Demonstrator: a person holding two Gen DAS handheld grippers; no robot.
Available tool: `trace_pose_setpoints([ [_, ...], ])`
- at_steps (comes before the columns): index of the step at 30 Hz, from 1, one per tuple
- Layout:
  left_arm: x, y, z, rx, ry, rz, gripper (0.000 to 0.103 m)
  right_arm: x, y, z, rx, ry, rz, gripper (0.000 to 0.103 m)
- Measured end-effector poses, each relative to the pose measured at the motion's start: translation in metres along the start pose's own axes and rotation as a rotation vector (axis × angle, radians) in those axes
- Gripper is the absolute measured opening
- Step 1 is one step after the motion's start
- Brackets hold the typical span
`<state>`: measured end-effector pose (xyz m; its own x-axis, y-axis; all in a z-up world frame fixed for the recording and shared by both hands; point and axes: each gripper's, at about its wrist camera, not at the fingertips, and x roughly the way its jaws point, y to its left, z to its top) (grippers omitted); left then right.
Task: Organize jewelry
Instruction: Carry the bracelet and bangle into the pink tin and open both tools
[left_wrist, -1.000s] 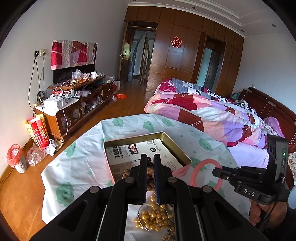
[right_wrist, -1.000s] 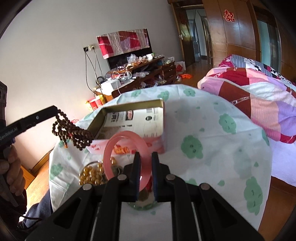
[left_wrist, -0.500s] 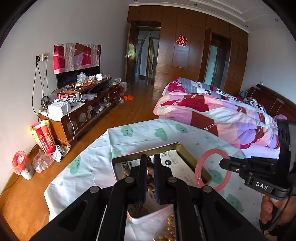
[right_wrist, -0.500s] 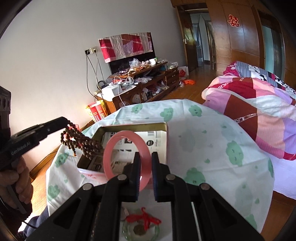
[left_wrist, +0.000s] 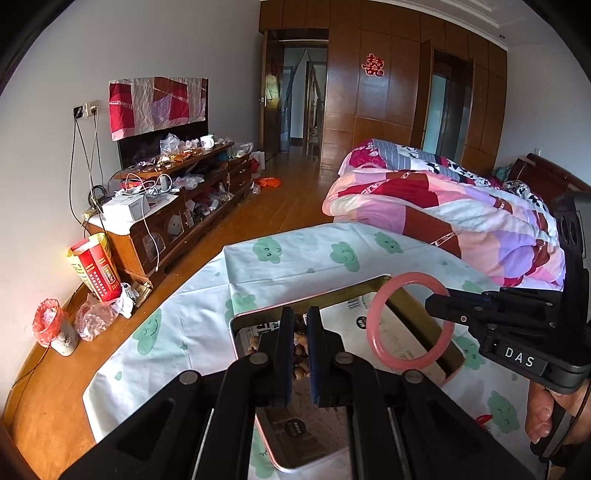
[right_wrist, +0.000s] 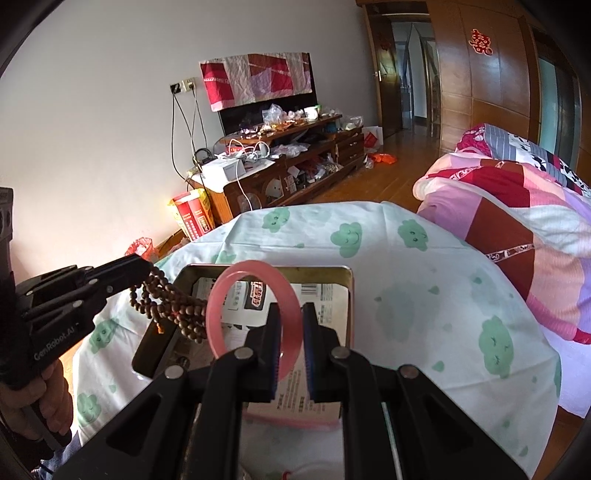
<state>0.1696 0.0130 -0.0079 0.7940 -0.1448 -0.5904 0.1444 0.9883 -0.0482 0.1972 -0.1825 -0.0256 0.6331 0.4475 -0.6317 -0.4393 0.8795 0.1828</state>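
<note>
Both tools carried forward from table's near edge to over tin (right_wrist: 334, 271). Left tool (right_wrist: 146, 271) clamps brown bead string (right_wrist: 173, 310); right tool (right_wrist: 290, 349) clamps pink bangle (right_wrist: 221, 317). Judgement: release into tin next.

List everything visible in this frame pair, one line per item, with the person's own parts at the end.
Pink glossy bangle: one, pink, clamped upright in the right gripper above the tin.
Brown wooden bead string: one, brown, hanging from the left gripper over the tin's left edge.
Rectangular gold-rimmed metal tin: one, gold rim, printed paper inside, on the table.
White tablecloth with green clouds: one, covering the table.
Patchwork quilt: one, pink, red and purple, on the bed at right.
Wooden TV cabinet: one, brown, cluttered, against the left wall.
Red and yellow carton: one, on the floor beside the cabinet.
Left gripper: black, shut on the beads.
Right gripper: black, shut on the bangle.
Hands: two, each holding a gripper handle.
</note>
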Motion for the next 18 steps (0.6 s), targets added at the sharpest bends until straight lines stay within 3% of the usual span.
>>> trace_pose_setpoints([
  [18,0.032,0.003,-0.009,0.017,0.080,0.025,0.006,0.030,-0.001,-0.003,-0.009,0.068,-0.029,0.013],
])
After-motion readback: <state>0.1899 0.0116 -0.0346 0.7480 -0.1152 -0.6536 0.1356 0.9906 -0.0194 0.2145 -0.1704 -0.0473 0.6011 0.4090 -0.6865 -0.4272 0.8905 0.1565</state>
